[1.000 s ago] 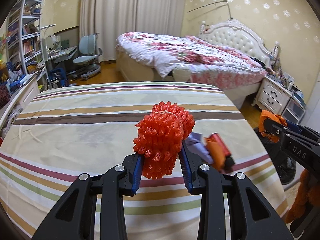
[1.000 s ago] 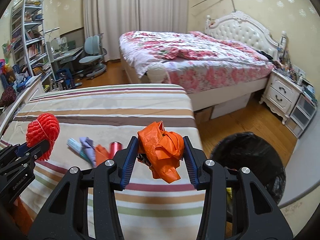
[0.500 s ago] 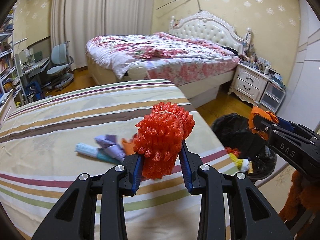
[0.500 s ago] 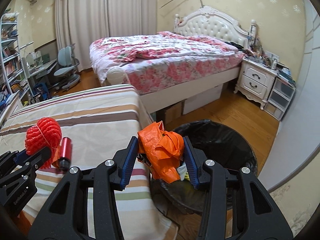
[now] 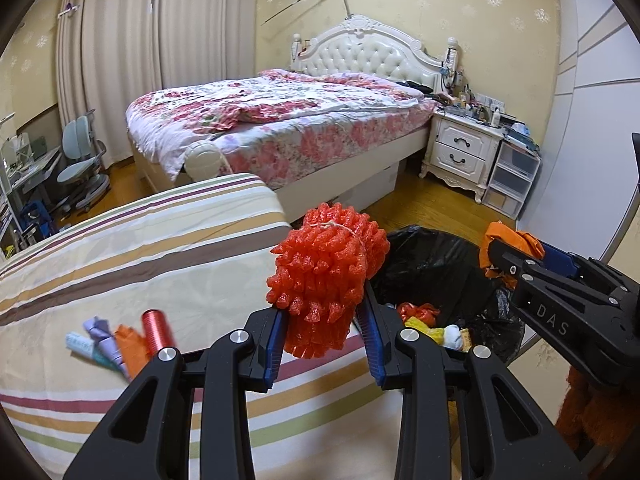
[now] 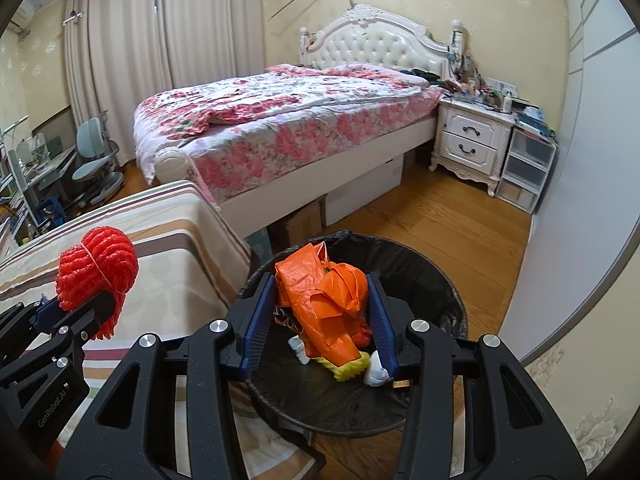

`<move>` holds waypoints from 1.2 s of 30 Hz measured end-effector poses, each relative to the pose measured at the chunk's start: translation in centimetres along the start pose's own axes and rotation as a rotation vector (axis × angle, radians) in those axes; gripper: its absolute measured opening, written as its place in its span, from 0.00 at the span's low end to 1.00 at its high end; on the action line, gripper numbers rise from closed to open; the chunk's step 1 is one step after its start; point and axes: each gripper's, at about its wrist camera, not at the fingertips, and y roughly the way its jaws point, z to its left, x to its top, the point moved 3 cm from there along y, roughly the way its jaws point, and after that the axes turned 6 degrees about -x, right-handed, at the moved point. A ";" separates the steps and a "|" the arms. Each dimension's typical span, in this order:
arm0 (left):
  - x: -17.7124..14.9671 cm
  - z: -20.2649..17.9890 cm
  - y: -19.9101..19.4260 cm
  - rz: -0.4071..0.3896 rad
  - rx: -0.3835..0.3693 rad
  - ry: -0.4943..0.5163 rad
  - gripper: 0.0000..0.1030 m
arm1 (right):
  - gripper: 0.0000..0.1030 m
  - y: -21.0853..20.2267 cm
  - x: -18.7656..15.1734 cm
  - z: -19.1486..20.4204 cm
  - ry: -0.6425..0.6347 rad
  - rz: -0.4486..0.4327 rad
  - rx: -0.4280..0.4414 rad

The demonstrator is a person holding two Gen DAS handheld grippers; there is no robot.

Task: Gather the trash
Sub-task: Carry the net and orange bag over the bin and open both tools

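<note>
A: Item one, your left gripper (image 5: 326,344)?

B: Red foam net bundle (image 5: 326,276), tied round with a thin string. Your left claw pinches its lower part between the blue pads (image 5: 274,344), jaws drawn in to a narrow gap. The bundle stands above the near corner of the striped tabletop (image 5: 140,256), just beside the bin.

A: Item two, your right gripper (image 6: 320,320)?

B: Crumpled orange plastic bag (image 6: 324,304), clamped between the blue pads (image 6: 256,320), jaws likewise part closed on it. You hold it directly over the mouth of the black-lined trash bin (image 6: 444,276).

A: Bin contents?

B: Yellow foam piece (image 6: 352,368), white scraps, some red netting (image 5: 418,312), all at the bottom of the black liner.

A: Still on the surface?

B: A small cluster near the left of the tabletop in your left view: red cylinder (image 5: 156,330), orange scrap (image 5: 130,346), lilac paper (image 5: 100,332), a white-and-teal tube (image 5: 82,346). They lie touching or overlapping one another, well apart from the bin.

A: Surface itself?

B: Cloth in cream with brown, tan, maroon and green stripes, hanging over the table edge next to the bin.

A: Room?

B: Wooden floor (image 6: 440,220). Bed with floral quilt (image 6: 280,120) and white tufted headboard (image 6: 372,48). White nightstand (image 6: 472,144), cluttered on top, with clear plastic drawers (image 6: 528,168) beside it. Beige curtains (image 6: 160,60), pale yellow patterned wallpaper, a grey-blue desk chair (image 6: 96,156) at far left.
</note>
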 end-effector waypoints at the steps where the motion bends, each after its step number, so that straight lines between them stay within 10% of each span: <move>1: 0.2 -0.4 0.4 0.002 -0.001 0.002 0.34 | 0.43 0.3 0.0 -0.3 0.002 0.001 -0.010; 30: 2.3 -5.6 9.0 0.069 -0.008 0.093 0.34 | 0.43 5.4 0.1 -5.2 0.097 0.046 -0.107; 36: 2.3 -4.9 9.1 0.068 0.003 0.059 0.62 | 0.59 5.7 0.2 -5.3 0.104 0.050 -0.130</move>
